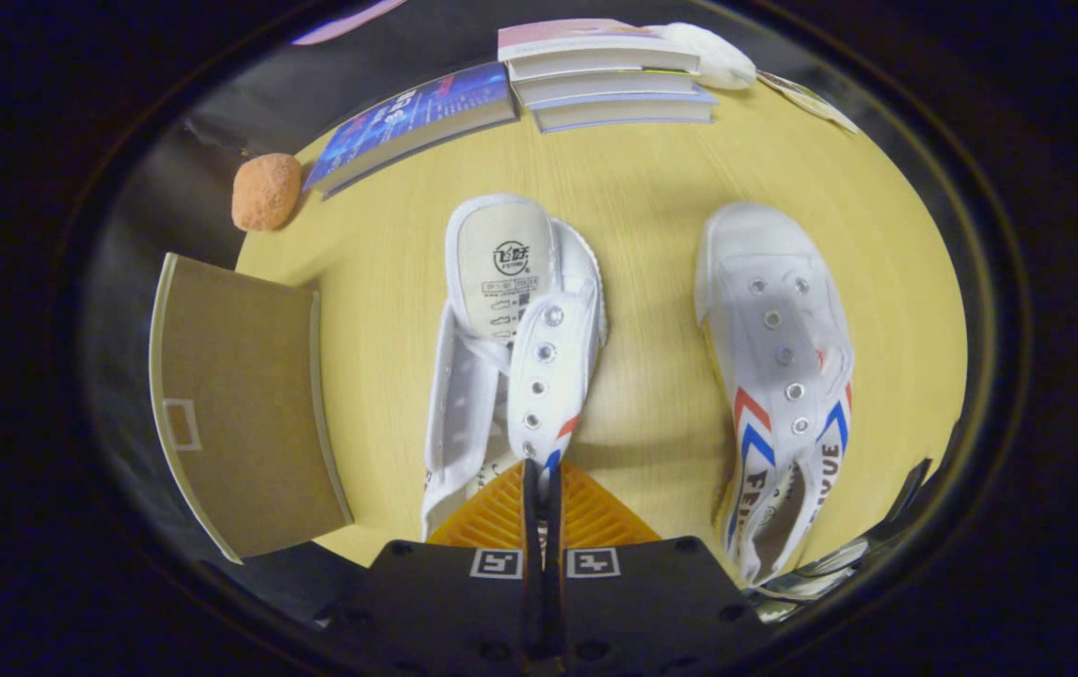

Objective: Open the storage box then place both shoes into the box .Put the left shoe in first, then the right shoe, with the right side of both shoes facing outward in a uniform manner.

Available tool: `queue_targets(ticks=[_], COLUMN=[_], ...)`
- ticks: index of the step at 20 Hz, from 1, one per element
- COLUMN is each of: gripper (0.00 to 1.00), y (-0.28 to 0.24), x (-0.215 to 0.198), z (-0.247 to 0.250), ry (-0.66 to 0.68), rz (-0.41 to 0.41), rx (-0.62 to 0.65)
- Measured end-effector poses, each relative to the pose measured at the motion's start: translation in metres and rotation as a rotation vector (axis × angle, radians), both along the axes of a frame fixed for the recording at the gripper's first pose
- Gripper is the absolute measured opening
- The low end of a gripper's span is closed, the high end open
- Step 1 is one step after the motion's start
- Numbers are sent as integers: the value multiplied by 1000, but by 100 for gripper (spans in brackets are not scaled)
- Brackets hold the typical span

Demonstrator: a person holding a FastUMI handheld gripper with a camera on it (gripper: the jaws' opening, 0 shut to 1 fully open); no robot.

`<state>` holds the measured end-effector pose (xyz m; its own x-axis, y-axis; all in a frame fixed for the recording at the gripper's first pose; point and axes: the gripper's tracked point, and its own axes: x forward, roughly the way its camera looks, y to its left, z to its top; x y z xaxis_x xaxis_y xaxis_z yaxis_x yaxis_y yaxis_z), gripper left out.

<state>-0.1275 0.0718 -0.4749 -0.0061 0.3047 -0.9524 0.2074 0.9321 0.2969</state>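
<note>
Altogether two shoes (774,376), four books (610,75)

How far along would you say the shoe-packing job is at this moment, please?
Done: the brown cardboard box lid lies open beside the shoes. In hand: the gripper is shut on the eyelet side of the white canvas shoe with the upturned tongue, just ahead of the fingers. Left: neither shoe is boxed yet; the second white canvas shoe with red and blue stripes lies untouched on the yellow wooden table.
</note>
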Motion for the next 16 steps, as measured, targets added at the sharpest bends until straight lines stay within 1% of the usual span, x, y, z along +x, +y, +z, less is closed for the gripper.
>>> queue_targets(ticks=[2, 5, 10, 11, 12, 15, 16], gripper=[3, 2, 2, 2, 2, 2, 2], y=[-2, -12, -12, -14, -14, -20, -19], x=[1, 4, 8, 7, 2, -9, -14], z=[2, 9, 39, 37, 32, 13, 4], ry=[-10, -30, -49, -33, -24, -1, 0], rz=[-8, -41, -154, -170, -179, -97, -84], rx=[7, 37, 164, 179, 168, 85, 65])
